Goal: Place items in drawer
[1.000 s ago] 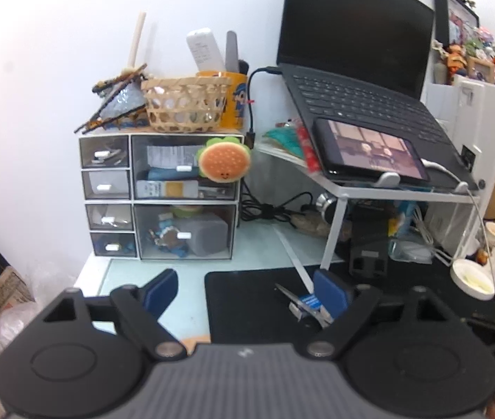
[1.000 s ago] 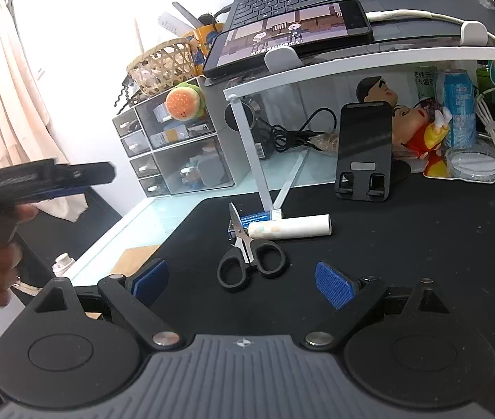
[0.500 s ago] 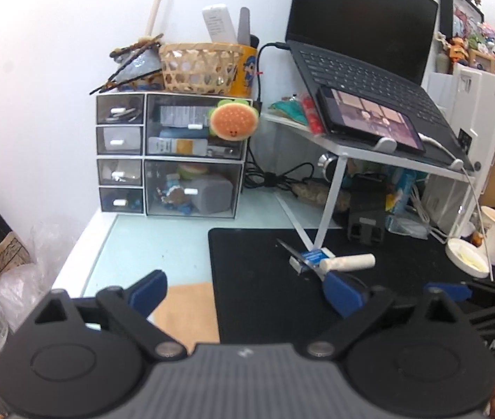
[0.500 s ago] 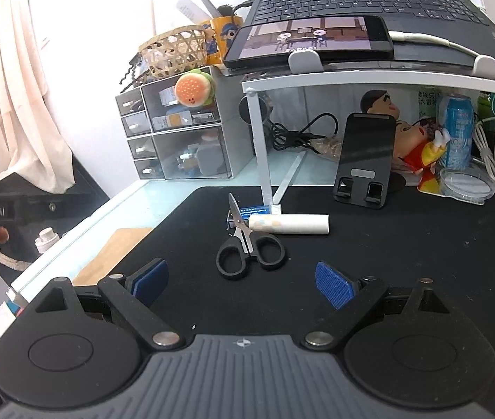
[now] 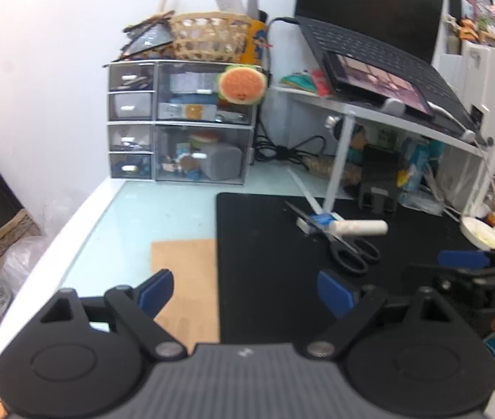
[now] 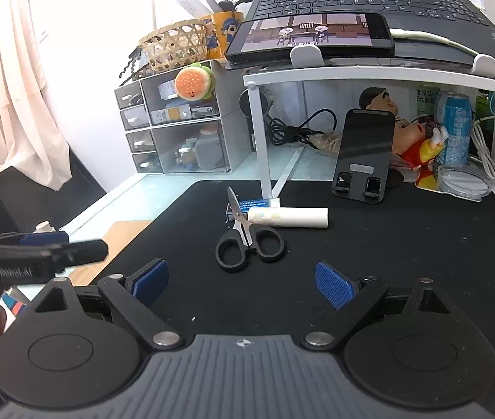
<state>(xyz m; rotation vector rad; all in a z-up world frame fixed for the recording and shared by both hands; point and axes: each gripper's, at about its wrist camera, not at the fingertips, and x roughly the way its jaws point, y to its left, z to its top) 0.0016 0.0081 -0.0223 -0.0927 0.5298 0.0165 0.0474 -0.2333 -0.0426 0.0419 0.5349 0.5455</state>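
Black-handled scissors [image 6: 249, 241] lie on the black desk mat [image 6: 369, 255], with a white tube [image 6: 289, 217] and a small blue-labelled box [image 6: 252, 205] just behind them. They also show in the left wrist view: scissors [image 5: 347, 249], tube [image 5: 359, 227]. A clear plastic drawer unit [image 6: 177, 132] stands at the back left, all drawers shut; it also shows in the left wrist view [image 5: 181, 124]. My right gripper [image 6: 242, 282] is open and empty, just short of the scissors. My left gripper [image 5: 245, 288] is open and empty, over the mat's left edge.
A white laptop stand [image 6: 369, 73] holds a laptop and phone, its leg [image 6: 263, 146] by the scissors. A black phone holder [image 6: 364, 160], figurines and a can sit beneath. A wicker basket [image 6: 174, 47] tops the drawers. A brown pad [image 5: 186, 279] lies left of the mat.
The left gripper has pulled back and up from the drawers, so scissors and tube show fully. The right gripper has turned slightly right and edged toward the scissors.
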